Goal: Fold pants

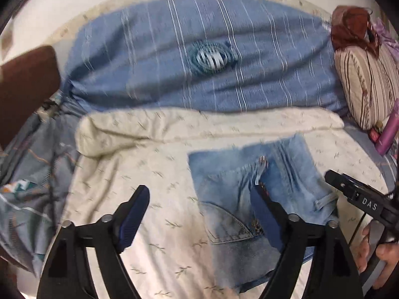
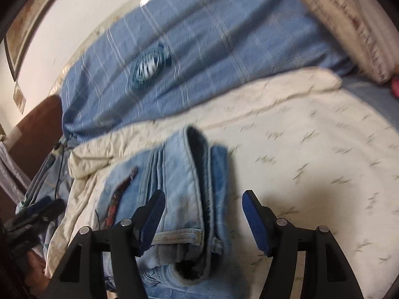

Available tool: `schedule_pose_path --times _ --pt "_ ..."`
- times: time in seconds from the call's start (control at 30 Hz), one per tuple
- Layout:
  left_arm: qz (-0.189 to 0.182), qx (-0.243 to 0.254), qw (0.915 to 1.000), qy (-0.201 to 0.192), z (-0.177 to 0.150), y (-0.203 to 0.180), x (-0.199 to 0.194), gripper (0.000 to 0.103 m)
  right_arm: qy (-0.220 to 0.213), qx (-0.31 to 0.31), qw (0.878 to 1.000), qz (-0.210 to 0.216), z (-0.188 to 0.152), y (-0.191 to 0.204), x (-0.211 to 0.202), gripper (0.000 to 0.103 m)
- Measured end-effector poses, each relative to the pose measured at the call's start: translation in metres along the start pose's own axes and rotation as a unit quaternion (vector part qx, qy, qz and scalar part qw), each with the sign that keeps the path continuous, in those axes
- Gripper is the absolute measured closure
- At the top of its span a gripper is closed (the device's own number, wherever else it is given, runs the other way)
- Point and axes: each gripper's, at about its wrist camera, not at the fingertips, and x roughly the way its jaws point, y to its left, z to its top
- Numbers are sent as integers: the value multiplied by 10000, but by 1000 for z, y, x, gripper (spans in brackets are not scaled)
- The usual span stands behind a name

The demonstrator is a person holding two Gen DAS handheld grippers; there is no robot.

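Observation:
Light blue denim pants (image 1: 239, 182) lie folded into a compact stack on the cream quilt (image 1: 154, 164); a back pocket and a small embroidered patch show. My left gripper (image 1: 199, 190) hovers open above the stack's left edge, with its right finger (image 1: 264, 211) over the denim and nothing between the pads. In the right wrist view the pants (image 2: 179, 174) show their stacked layers and a hem. My right gripper (image 2: 203, 196) stands open just above them, pads not touching the cloth. The right gripper (image 1: 354, 194) also shows in the left wrist view, held by a hand (image 1: 374, 256).
A blue striped blanket (image 1: 199, 54) with a round patch lies bunched behind the quilt. A striped pillow (image 1: 366, 82) and a purple object (image 1: 389, 129) sit at the right. A dark brown headboard (image 1: 25, 84) and patterned grey bedding (image 1: 32, 174) are at the left.

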Motion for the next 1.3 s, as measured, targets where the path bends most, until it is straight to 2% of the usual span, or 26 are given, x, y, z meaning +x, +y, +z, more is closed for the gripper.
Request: schedule_pose_path --times 0.1,0.27,0.4,0.5,0.63,0.8,1.0,1.17,1.3 --pt "70 18 9995 -300 6 1 -29 17 -480 -90 9987 -126 0 6 -27 32" --pt "198 119 9973 -701 10 -2 -70 17 -903 -231 9953 -252 -7 17 -63 32" --pt "218 231 9945 -1002 9 -4 -100 16 -1060 -289 9937 -206 -21 25 -92 31" --pt "183 233 9926 -1181 9 -5 -119 7 -1117 -454 9926 -171 -30 34 -111 31" --pt "151 172 9890 -1459 9 -3 -143 6 -1193 -739 9900 -128 -37 50 -133 31" --pt "148 123 9871 -1590 8 1 -164 3 -1448 -974 9847 -6 -33 69 -168 31" --pt "186 148 9860 -1652 3 3 -176 3 -1867 -1290 9737 200 -25 95 -210 26" --pt "222 30 9870 -1590 0 10 -177 3 -2174 -1596 9626 252 -24 114 -236 21" --pt "270 -7 9881 -1512 -2 13 -173 3 -2282 -1699 9582 308 -26 122 -247 20"
